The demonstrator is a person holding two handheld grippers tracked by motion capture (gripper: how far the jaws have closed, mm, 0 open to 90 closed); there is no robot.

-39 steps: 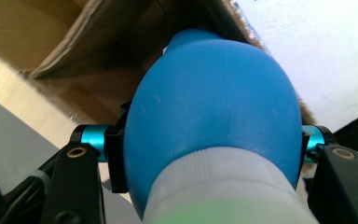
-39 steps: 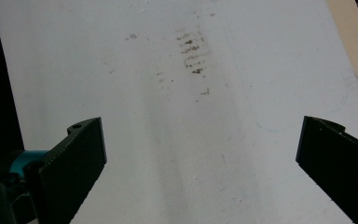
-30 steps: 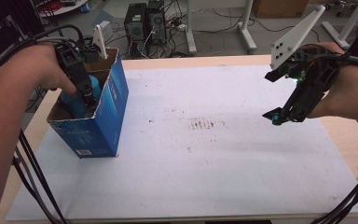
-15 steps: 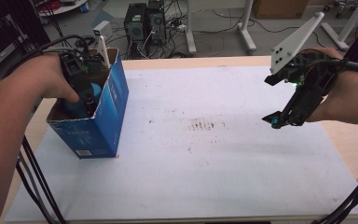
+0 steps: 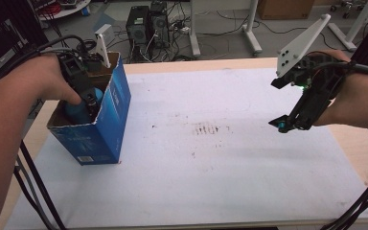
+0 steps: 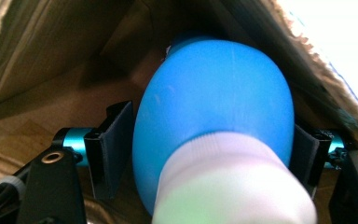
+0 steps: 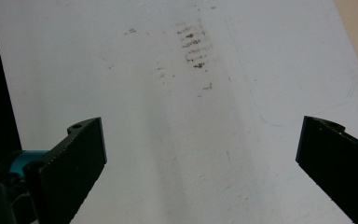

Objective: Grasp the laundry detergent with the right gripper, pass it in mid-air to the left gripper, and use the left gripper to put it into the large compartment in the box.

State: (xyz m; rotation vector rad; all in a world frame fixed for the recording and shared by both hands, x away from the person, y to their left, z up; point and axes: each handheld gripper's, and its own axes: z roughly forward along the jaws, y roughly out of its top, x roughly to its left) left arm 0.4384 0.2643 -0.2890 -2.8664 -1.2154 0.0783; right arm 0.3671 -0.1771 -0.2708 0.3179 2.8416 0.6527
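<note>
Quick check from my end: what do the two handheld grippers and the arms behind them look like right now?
Both are black two-jaw tools with teal fittings by the flat black jaws. The right gripper carries a grey three-cornered plate with dark holes and a small green light. The left gripper has a smaller white plate on top. Black cables trail from each. Both forearms are bare, no sleeves visible.

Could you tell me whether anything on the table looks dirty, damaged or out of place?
Yes: the white sheet carries a patch of dark smudges near its middle, like rubbed-in dirt. The blue box stands upright at the left.
</note>
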